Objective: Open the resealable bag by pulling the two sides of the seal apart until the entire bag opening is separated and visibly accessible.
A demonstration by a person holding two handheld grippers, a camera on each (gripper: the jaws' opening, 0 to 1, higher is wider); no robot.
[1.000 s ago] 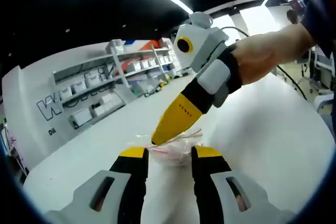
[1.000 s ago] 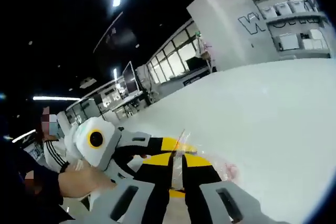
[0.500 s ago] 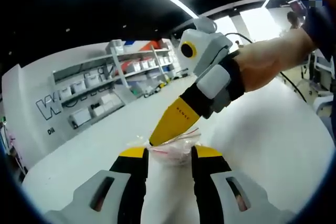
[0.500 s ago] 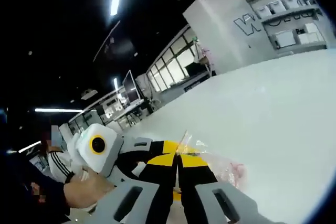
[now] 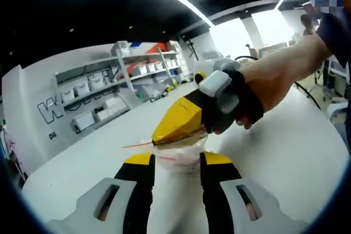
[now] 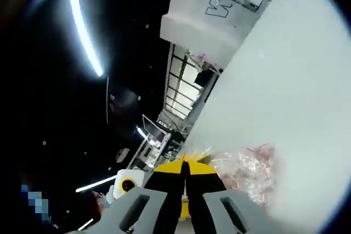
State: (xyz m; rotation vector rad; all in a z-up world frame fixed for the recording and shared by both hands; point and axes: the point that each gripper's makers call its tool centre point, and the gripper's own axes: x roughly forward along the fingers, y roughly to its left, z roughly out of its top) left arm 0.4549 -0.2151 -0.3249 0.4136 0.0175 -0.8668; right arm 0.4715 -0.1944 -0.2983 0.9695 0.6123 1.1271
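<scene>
A small clear resealable bag [image 5: 178, 157] with pinkish contents lies between the yellow tips of my left gripper [image 5: 178, 160], whose jaws stand apart on either side of it. From the right a hand brings in my right gripper [image 5: 158, 141]; its yellow jaws are pressed together on the bag's upper edge. A thin red seal strip [image 5: 137, 145] sticks out to the left of them. In the right gripper view my right gripper [image 6: 185, 169] is shut, with the crinkled bag [image 6: 247, 168] just beyond and to the right of the tips. Part of the left gripper [image 6: 129, 184] shows at lower left.
Everything sits over a wide white table [image 5: 285, 152]. White shelving with boxes [image 5: 104, 94] lines the far wall. A person's hand [image 5: 274, 78] and a dark sleeve fill the upper right of the left gripper view.
The right gripper has rolled over and drawn the bag's top edge up; the red strip now sticks out to the left. The right gripper view has swung round. The left gripper has held still.
</scene>
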